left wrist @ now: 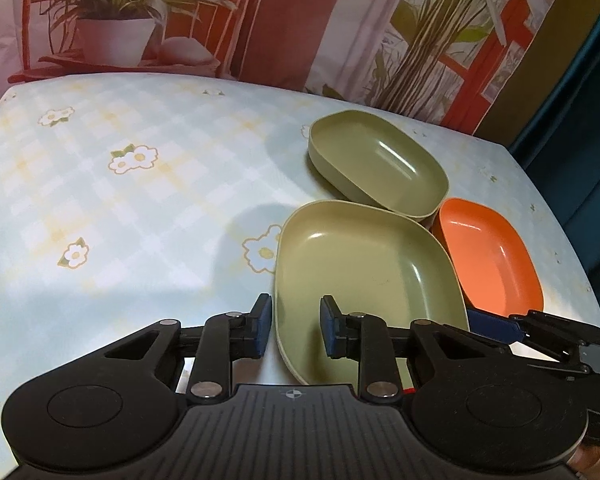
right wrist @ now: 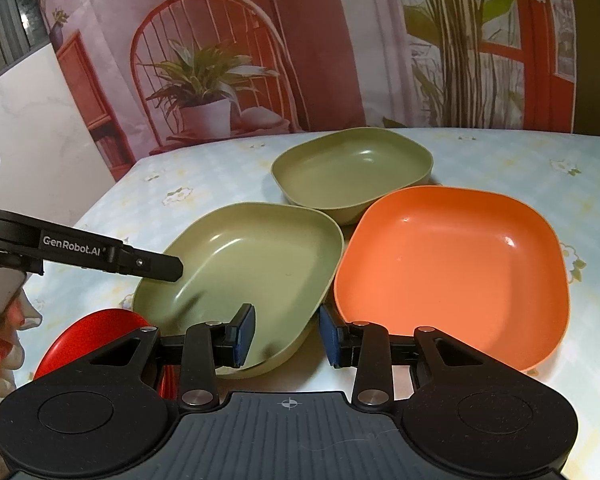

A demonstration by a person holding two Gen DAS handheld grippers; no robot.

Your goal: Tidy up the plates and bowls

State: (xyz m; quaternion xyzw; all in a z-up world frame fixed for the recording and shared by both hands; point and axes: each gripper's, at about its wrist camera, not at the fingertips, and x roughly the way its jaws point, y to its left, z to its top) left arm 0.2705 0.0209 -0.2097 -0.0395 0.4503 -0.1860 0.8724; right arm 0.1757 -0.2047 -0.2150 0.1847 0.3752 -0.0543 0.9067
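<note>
A light green plate (left wrist: 364,280) lies nearest, also in the right wrist view (right wrist: 252,268). A deeper green bowl (left wrist: 380,164) stands behind it (right wrist: 352,168). An orange plate (left wrist: 492,260) lies to the right (right wrist: 456,268). A red dish (right wrist: 96,332) shows at the lower left of the right wrist view, mostly hidden. My left gripper (left wrist: 294,326) is open, its jaws either side of the light green plate's near left rim. My right gripper (right wrist: 288,334) is open, over the gap between the light green and orange plates. The left gripper's finger (right wrist: 140,262) reaches over the light green plate.
The table (left wrist: 120,200) has a pale blue checked cloth with flowers. A printed backdrop (right wrist: 300,40) of plants and a chair hangs behind. The table's right edge (left wrist: 560,220) runs just beyond the orange plate. The right gripper's finger (left wrist: 500,326) shows at the lower right.
</note>
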